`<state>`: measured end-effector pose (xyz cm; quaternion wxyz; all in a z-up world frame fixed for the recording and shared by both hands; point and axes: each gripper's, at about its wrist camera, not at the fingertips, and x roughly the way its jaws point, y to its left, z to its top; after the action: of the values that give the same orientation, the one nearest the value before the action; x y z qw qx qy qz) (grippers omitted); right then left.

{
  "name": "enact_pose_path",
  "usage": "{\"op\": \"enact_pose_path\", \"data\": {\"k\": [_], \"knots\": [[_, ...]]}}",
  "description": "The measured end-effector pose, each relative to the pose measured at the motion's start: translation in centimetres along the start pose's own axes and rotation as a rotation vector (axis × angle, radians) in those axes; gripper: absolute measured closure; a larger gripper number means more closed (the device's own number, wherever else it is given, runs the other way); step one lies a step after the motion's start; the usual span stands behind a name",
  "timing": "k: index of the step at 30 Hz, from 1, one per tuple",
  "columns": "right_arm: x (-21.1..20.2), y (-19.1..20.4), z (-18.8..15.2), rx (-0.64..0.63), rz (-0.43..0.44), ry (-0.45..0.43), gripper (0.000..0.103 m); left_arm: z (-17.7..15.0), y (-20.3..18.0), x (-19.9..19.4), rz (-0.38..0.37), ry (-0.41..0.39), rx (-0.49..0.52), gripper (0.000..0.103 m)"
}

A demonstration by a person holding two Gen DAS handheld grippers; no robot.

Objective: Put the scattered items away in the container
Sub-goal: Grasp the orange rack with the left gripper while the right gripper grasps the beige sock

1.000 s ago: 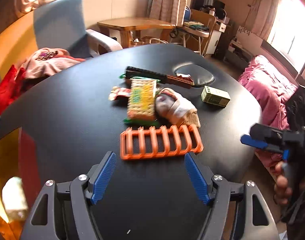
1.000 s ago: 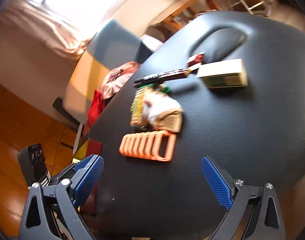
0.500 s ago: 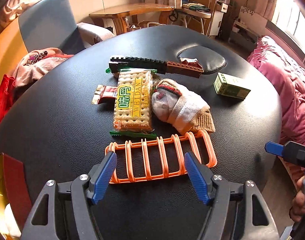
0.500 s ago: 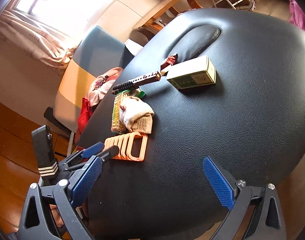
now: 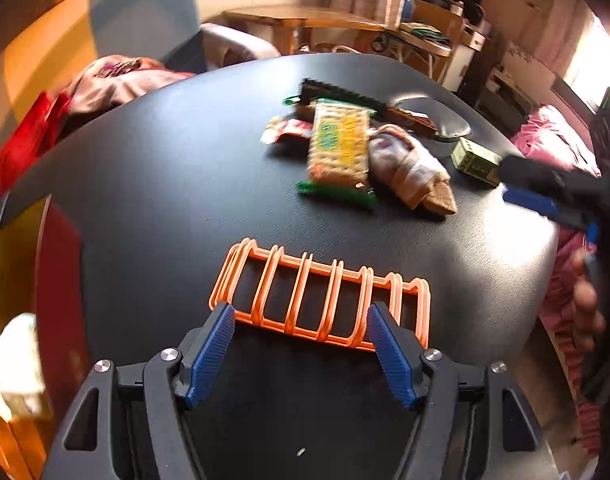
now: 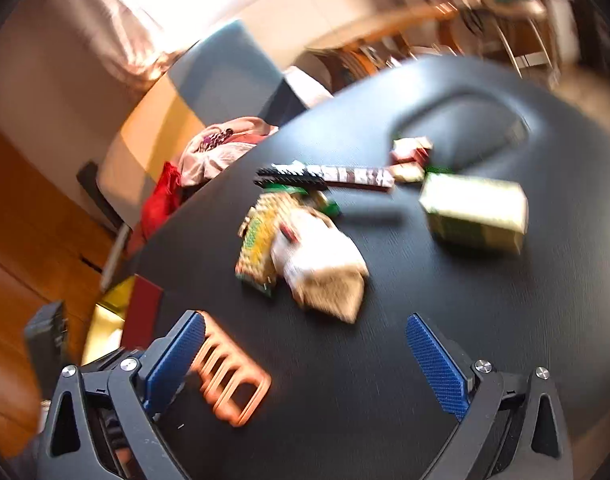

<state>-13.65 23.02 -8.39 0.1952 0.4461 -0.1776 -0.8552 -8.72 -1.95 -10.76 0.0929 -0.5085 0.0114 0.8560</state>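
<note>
rack (image 5: 325,300): orange
cracker packet (image 5: 339,144): yellow and green print
sock (image 5: 409,168): white, tan toe, red-striped cuff
small box (image 5: 475,160): olive green
table (image 5: 165,184): black
gripper pads (image 5: 209,352): blue, ribbed

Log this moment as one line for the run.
left gripper: open, fingers straddling orange plastic rack | right gripper: open, empty | rack on black table

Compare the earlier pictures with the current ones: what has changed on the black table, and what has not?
The orange rack has left the pile and now sits at the left gripper, whose open fingers touch its near rail. The right gripper remains open and empty. Cracker pack, sock and green box stayed put.
</note>
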Motion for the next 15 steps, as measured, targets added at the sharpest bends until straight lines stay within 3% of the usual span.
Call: {"op": "enact_pose_path", "data": {"k": [6,11,12,14,15], "knots": [[3.8,2.0,2.0,-0.167,-0.126,0.067,0.012,-1.1,2.6,-1.4,0.079,0.008,-0.055,0.033],[7.0,3.8,3.7,-0.307,-0.231,0.123,0.021,-1.2,4.6,-2.7,0.044,-0.005,-0.139,0.034],[7.7,4.1,4.0,-0.335,-0.252,0.134,0.027,-1.2,4.7,-2.8,0.034,-0.008,-0.152,0.033],[8.4,4.3,3.9,-0.37,-0.259,0.168,0.048,-1.0,4.9,-2.9,0.014,-0.004,-0.179,0.033],[8.4,4.5,3.6,-0.381,-0.262,0.17,0.048,-0.9,4.9,-2.8,0.01,0.002,-0.191,0.033]]}}
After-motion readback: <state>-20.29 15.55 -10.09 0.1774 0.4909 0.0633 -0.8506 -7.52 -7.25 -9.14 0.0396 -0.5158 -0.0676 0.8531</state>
